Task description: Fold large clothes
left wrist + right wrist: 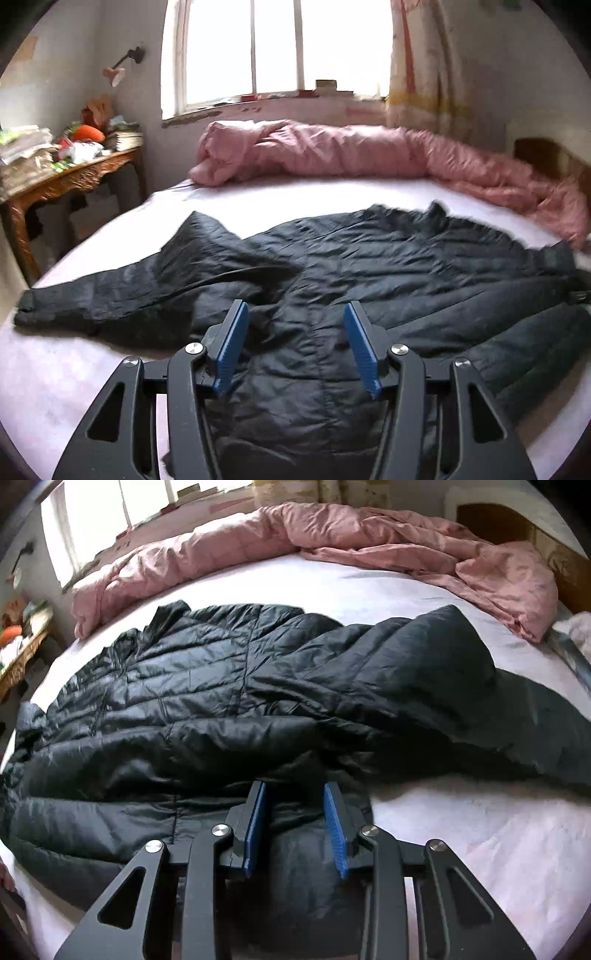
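A large black quilted jacket point(332, 266) lies spread on the bed, one sleeve stretched out to the left point(92, 299). My left gripper point(295, 314) is open, its blue pads just above the jacket's near part, holding nothing. In the right wrist view the jacket point(221, 686) lies across the bed with a sleeve folded over its right side point(424, 657). My right gripper point(295, 794) is open over the jacket's near edge, with dark fabric between and below its fingers.
A rumpled pink duvet point(332, 151) lies along the far side of the white-sheeted bed point(55, 387), also in the right wrist view point(369, 542). A cluttered wooden side table point(66, 173) stands at the left. A window point(277, 48) is behind.
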